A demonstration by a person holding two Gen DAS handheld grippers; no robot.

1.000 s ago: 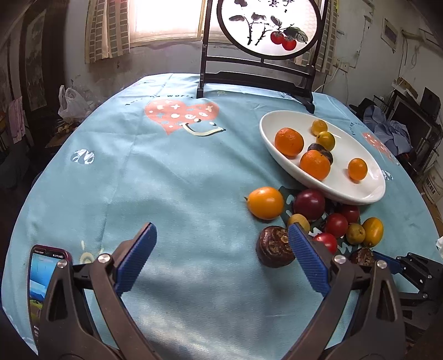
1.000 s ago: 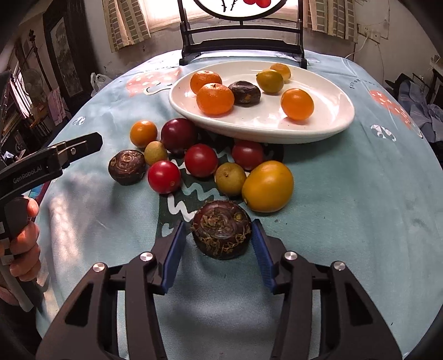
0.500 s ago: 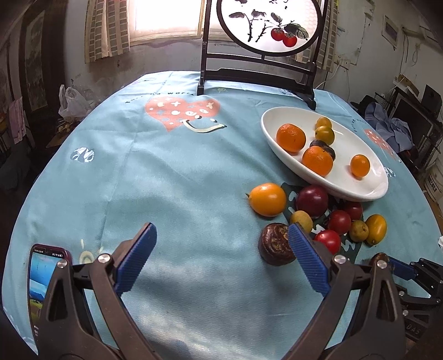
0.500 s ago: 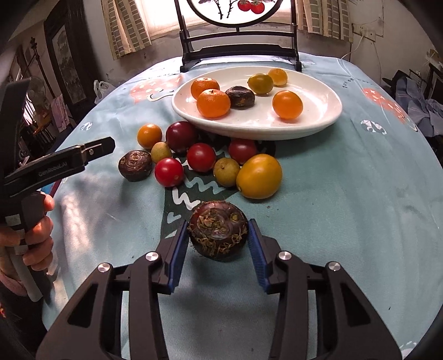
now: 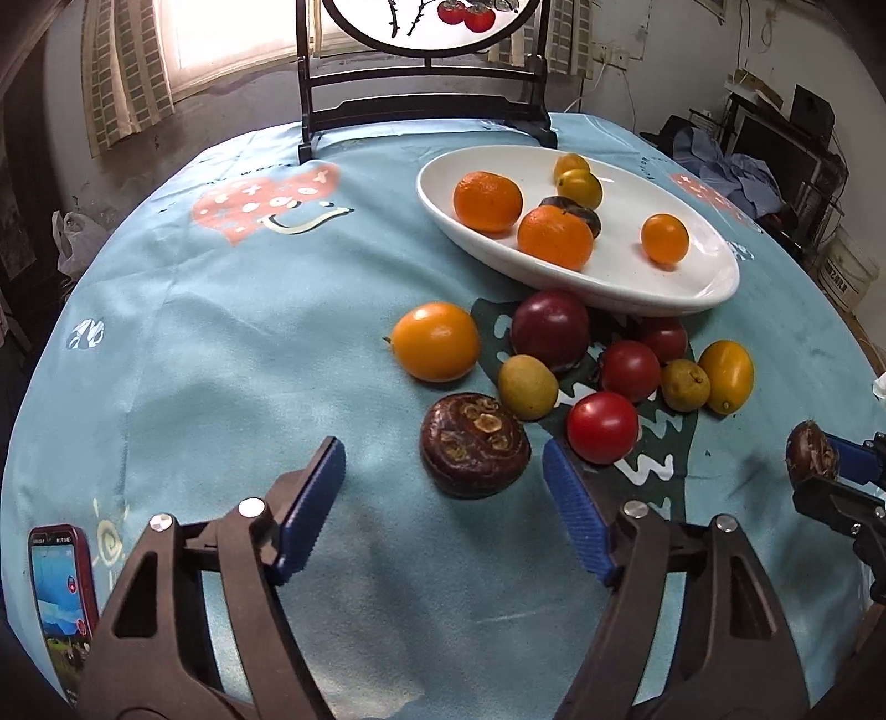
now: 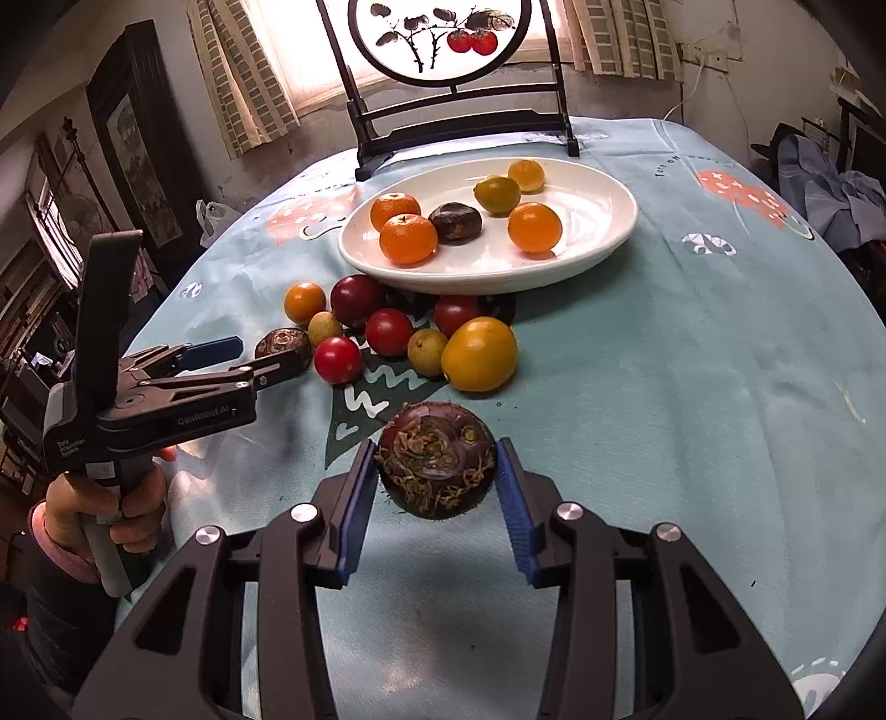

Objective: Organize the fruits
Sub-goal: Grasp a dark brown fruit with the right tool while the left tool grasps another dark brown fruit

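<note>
My right gripper [image 6: 437,487] is shut on a dark brown water chestnut [image 6: 436,466] and holds it above the cloth; it also shows at the right edge of the left wrist view [image 5: 809,457]. My left gripper [image 5: 443,498] is open, its jaws on either side of a second water chestnut [image 5: 473,451] that lies on the cloth. A white oval plate [image 5: 692,288] [image 6: 609,194] holds several oranges, small yellow fruits and a dark chestnut. Loose tomatoes, a plum and yellow fruits lie in front of the plate [image 5: 603,382].
A round table with a light blue cloth [image 5: 249,332]. A dark wooden stand with a round painted screen [image 6: 443,33] stands behind the plate. A red phone [image 5: 61,581] lies at the near left edge. Clutter surrounds the table.
My right gripper has lifted the water chestnut off the cloth. My left gripper has moved forward and closed partway around the second water chestnut.
</note>
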